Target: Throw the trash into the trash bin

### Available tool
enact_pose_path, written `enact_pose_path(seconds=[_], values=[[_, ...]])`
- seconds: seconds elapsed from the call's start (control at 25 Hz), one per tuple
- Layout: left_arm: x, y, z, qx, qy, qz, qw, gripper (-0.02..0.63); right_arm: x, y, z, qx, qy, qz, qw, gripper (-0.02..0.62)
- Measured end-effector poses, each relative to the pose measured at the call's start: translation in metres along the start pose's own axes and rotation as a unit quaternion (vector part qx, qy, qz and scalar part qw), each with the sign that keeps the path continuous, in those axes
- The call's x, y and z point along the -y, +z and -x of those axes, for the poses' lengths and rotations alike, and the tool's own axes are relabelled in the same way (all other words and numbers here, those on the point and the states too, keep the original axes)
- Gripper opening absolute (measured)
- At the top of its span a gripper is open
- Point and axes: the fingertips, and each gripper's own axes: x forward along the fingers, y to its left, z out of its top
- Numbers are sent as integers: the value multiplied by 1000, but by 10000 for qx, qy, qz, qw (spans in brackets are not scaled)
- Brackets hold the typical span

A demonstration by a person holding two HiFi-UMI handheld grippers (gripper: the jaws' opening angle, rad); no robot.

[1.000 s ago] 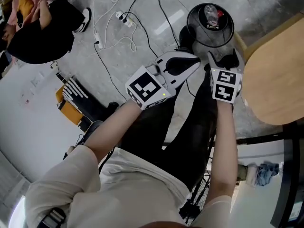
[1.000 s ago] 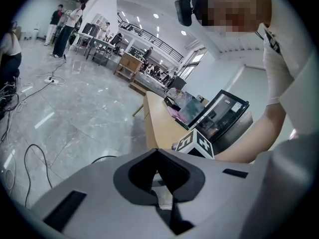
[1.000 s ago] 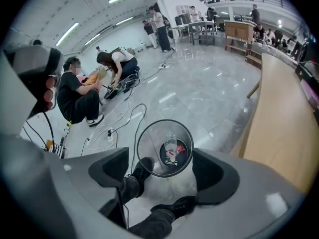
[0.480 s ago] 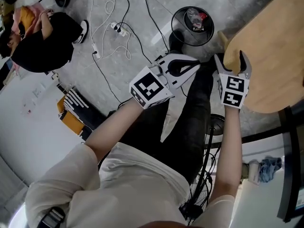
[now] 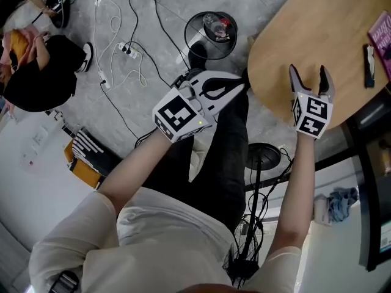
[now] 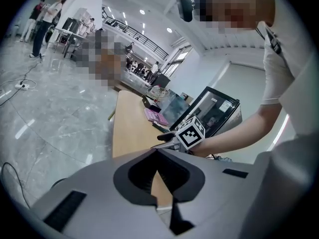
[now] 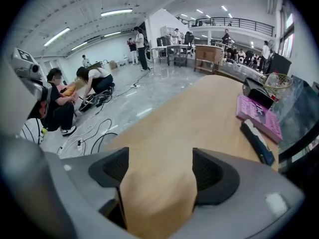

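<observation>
Hovering over the worktop (image 5: pixel 287 29), right gripper (image 5: pixel 309 75) has fingers (image 7: pixel 212 171) wide, nothing between them, only bare wood. Left gripper (image 5: pixel 239 85) hangs off the worktop edge above the person's legs, fingers (image 6: pixel 134 173) closed tip to tip and empty. Bin (image 5: pixel 188 32) sits on the floor at 12 o'clock, well apart from both grippers, with trash (image 5: pixel 220 24) already inside. No loose trash shows within reach. A pink book (image 5: pixel 382 34) and a dark bar (image 5: pixel 369 66) lie at 2 o'clock on the worktop. Looks like a reach for the next piece. To do it well, keep the right fingers wide, sweep toward 2 o'clock, and confirm the target is trash and not the book before closing.
</observation>
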Motion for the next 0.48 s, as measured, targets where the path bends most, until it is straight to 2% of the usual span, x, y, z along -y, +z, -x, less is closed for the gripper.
enact_pose_path(seconds=[0.24, 0.48], values=[[14, 5, -24, -85, -92, -46, 9999, 6, 98, -10, 13, -96, -501, -112, 9986, 410], [15, 6, -45, -206, -58, -119, 9997, 6, 178, -12, 14, -157, -852, -91, 9962, 410]])
